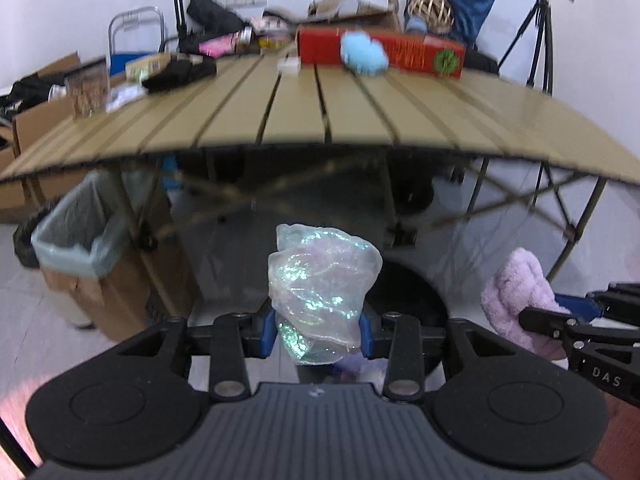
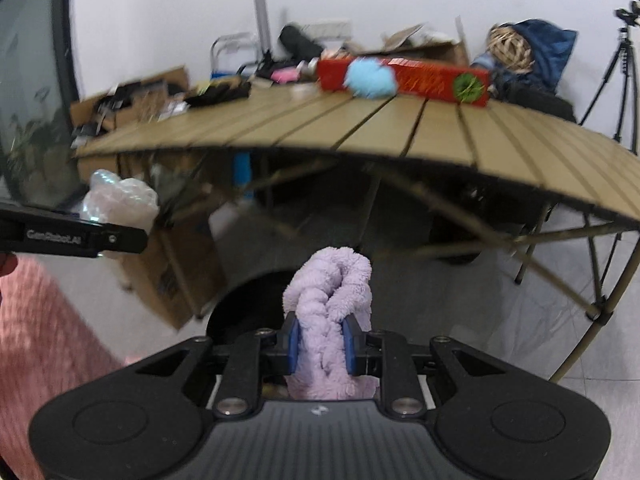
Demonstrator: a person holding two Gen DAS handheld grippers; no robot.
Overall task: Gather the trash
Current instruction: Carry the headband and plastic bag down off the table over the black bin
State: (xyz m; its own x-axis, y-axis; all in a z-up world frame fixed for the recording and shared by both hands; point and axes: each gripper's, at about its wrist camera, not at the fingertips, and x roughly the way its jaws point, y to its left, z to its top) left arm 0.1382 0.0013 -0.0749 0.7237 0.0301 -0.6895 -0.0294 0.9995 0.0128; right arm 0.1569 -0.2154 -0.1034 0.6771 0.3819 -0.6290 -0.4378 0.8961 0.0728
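Holding trash in both hands, the person is midway through the job. The left tool (image 1: pixel 318 332) is clenched on a crumpled iridescent wrapper (image 1: pixel 320 280); the right tool (image 2: pixel 320 346) is clenched on a lilac fluffy cloth (image 2: pixel 332 304). Both pieces hang in front of the counter (image 1: pixel 320 120), below its edge. A lined bin (image 1: pixel 76 236) stands at the left, near the counter leg. Neither piece is dropped yet, and a blue fluffy ball (image 1: pixel 364 54) sits uncollected by the red box (image 1: pixel 420 52).

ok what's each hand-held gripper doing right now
left hand-held gripper: closed on the plastic bag
right hand-held gripper: closed on the purple cloth
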